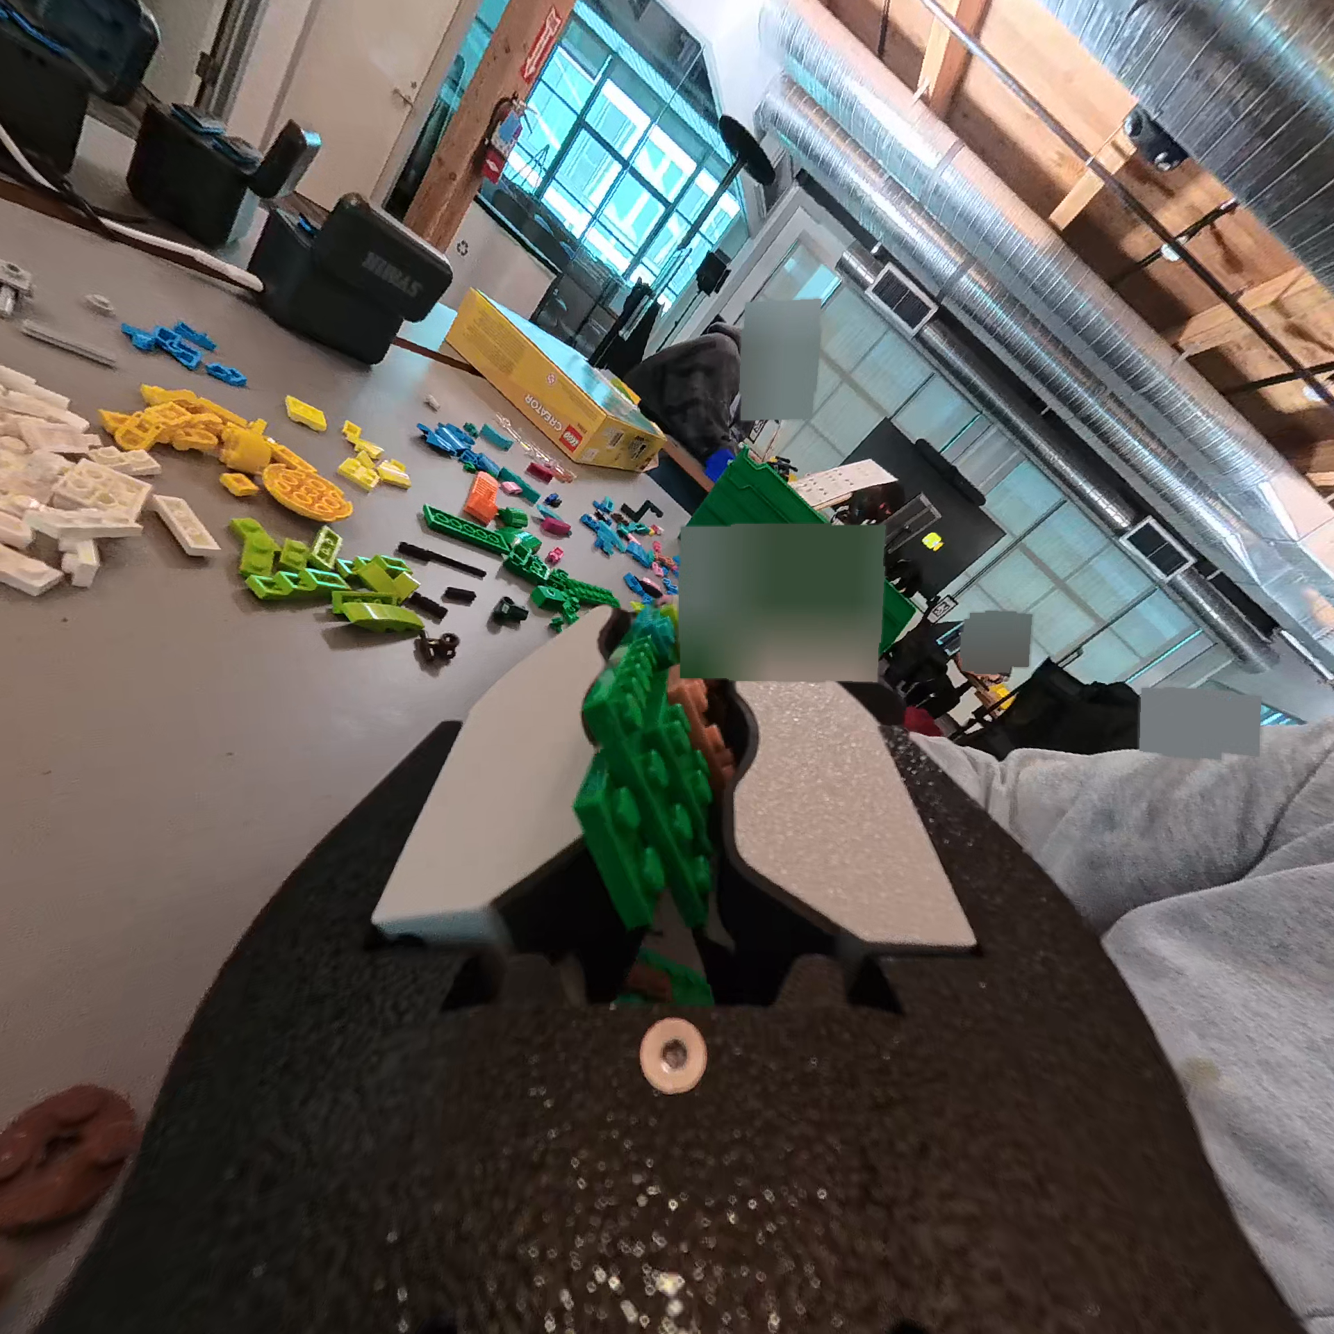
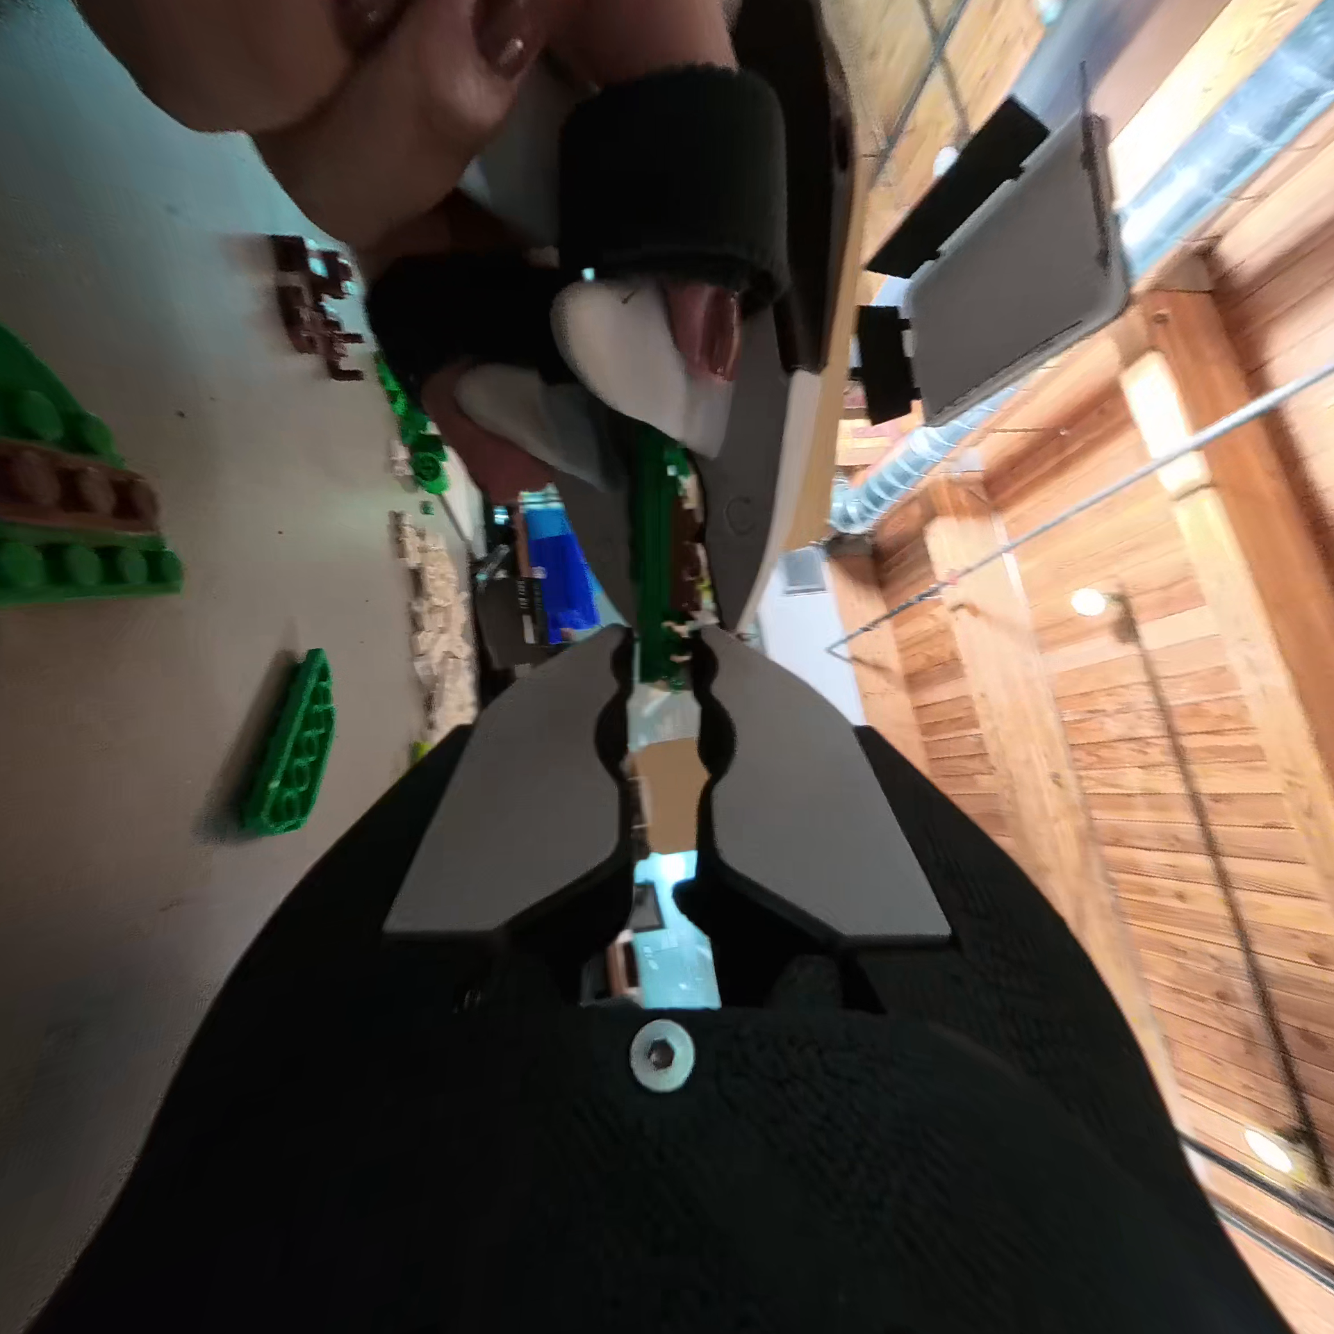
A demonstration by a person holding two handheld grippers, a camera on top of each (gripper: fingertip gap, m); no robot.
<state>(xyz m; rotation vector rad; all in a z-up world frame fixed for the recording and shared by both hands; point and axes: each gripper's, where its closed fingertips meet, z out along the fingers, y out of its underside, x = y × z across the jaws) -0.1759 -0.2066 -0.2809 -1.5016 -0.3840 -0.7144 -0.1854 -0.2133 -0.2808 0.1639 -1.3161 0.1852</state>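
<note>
While our left gripper (image 1: 668, 650) is clamped on a green-and-brown brick assembly (image 1: 650, 787) lifted above the surface (image 1: 180, 722), our right gripper (image 2: 668, 642), narrowly parted, seems to touch that assembly's end, though blur leaves its grip unclear. Sorted brick piles (image 1: 289, 469) lie farther out, near a yellow box (image 1: 548, 390).

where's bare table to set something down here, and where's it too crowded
Bare grey table lies between the lime green pieces and the left gripper. It is crowded farther back: white pieces, yellow pieces, blue pieces and the yellow box.
</note>
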